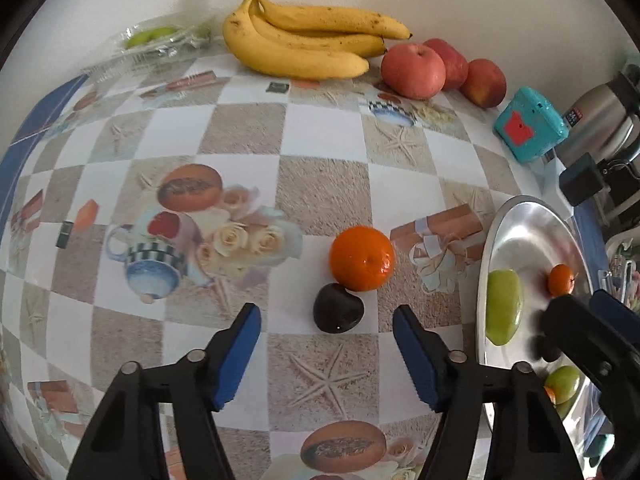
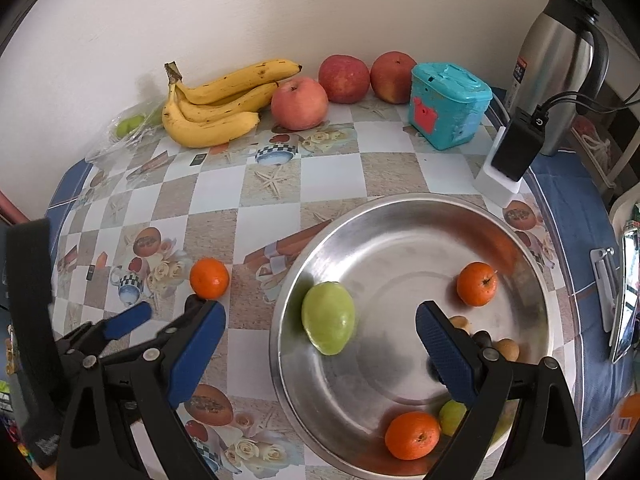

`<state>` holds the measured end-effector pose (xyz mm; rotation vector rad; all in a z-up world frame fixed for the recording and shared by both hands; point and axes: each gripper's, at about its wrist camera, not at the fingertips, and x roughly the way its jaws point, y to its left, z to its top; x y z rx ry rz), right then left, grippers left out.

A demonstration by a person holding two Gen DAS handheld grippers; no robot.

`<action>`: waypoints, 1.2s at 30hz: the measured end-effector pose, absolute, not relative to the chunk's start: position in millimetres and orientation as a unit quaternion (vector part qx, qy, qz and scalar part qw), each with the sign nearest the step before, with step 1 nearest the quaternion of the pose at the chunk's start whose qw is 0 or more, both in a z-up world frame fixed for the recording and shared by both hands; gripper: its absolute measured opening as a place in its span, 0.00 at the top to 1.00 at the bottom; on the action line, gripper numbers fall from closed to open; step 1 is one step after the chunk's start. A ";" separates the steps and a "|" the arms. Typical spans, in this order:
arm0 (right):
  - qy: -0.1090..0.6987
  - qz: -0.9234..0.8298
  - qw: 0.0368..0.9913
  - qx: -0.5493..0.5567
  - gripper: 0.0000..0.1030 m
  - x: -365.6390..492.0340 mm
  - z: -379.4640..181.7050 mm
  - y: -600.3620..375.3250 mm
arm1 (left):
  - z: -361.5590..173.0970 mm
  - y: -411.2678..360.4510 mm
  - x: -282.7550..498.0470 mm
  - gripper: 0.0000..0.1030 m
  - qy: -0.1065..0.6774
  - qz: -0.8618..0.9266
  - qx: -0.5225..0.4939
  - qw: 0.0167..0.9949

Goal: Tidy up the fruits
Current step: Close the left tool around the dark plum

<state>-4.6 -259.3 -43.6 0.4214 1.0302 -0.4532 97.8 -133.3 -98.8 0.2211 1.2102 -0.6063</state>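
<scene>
A glossy, dimpled orange (image 1: 362, 258) sits on the checked tablecloth (image 1: 320, 128), touching a dark plum (image 1: 337, 309) at its 7 o'clock. The left gripper (image 1: 326, 318) hovers spread around the plum; the right gripper (image 2: 320, 336) gapes empty over the steel bowl (image 2: 400, 204).

Against the wall at the far right, a teal plastic box (image 2: 450, 105) with a red patch on its front, standing on the surface (image 2: 392, 172) with its checkered cloth printed with starfish, roses and cups. Just right of it, a black charger (image 2: 516, 148) in a white socket block (image 2: 498, 184), cables running off. Behind, a tall steel thermos jug (image 2: 560, 60) with black handle. At the far left, crumpled clear plastic wrap (image 1: 156, 40).
</scene>
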 end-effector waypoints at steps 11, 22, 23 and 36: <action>0.488 -0.213 0.823 0.199 0.07 -6.6 -45.2 -261.9 | -103.9 -136.7 95.5 0.62 0.564 -0.292 0.100 0.766; 0.494 -0.214 0.819 0.196 0.07 -6.1 -50.0 -259.8 | -95.7 -127.0 101.5 0.74 0.576 -0.287 0.073 0.762; 0.495 -0.215 0.819 0.196 0.07 -6.0 -51.0 -259.8 | -94.1 -126.2 102.4 0.74 0.578 -0.287 0.069 0.761; 0.486 -0.185 0.834 0.183 0.07 7.1 -54.2 -245.9 | -59.2 -78.7 140.5 0.74 0.569 -0.225 -0.008 0.791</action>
